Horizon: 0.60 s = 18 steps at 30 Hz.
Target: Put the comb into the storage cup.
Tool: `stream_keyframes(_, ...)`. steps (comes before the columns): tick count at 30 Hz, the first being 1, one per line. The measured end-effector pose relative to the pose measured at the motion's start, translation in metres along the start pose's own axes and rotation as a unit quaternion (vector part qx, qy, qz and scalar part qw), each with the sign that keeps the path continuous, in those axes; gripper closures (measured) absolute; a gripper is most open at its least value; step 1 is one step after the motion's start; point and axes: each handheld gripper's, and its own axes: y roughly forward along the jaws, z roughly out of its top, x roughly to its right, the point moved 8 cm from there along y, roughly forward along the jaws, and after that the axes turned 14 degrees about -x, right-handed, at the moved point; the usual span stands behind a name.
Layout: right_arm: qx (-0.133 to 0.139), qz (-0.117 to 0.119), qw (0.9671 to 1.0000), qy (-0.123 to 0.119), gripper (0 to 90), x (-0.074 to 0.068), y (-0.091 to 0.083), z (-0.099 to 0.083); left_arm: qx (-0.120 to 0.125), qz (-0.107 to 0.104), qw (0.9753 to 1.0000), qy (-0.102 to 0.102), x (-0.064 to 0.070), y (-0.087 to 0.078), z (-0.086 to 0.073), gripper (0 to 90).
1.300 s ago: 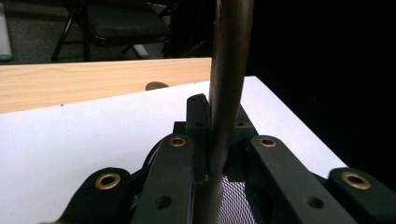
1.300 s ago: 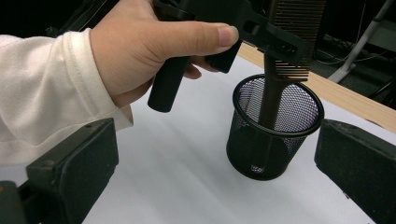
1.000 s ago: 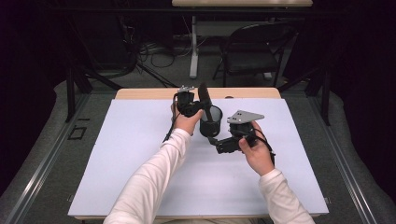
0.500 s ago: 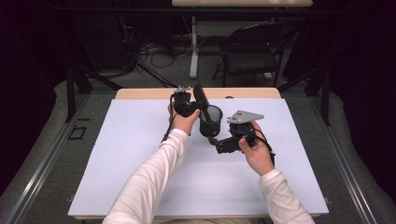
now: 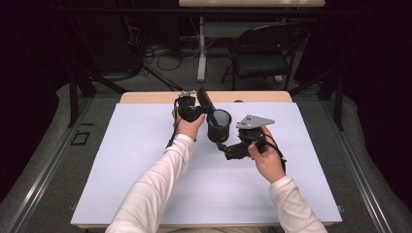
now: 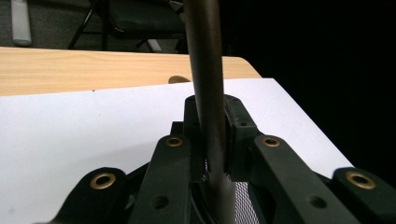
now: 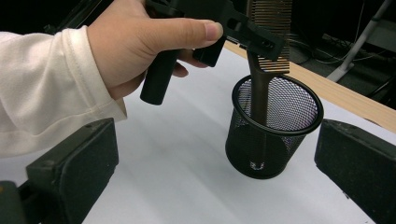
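In the high view, the black mesh cup [image 5: 219,124] stands upright on the white sheet [image 5: 121,165] that covers the table, toward the far middle of the sheet. The left gripper [image 5: 195,108] is just beside the cup on its left, held in the left hand [image 5: 187,127], and a dark comb [image 5: 206,103] slants from it down into the cup's mouth. The right gripper [image 5: 222,145] sits on the near side of the cup, pointing at it, with its grey plate [image 5: 254,121] just right of the cup; the right hand [image 5: 266,156] grips it from behind. A bare wooden strip of the table [image 5: 145,97] shows beyond the cup, past the far edge of the sheet.

In the left gripper view, the left gripper [image 6: 212,135] has its jaws closed tight on the comb's handle [image 6: 208,70], which rises straight up between them. A patch of the cup's mesh [image 6: 240,203] shows right below the jaws.

In the right gripper view, the right gripper [image 7: 219,177] is wide open and holds nothing, its jaws standing well apart on either side of the cup [image 7: 275,126], not touching it. The comb [image 7: 264,60] stands handle-down inside the cup, its teeth above the rim, clamped by the other gripper [image 7: 252,37] in the hand [image 7: 144,42] directly above the cup
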Motion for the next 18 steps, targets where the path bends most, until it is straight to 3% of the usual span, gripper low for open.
stream_keyframes(18, -0.001, -0.002, 1.0, -0.001, 0.0, -0.0004, 0.001, -0.0002, 0.0, 0.008, 1.0, -0.002, -0.0044, -0.001, -0.0013, 80.1)
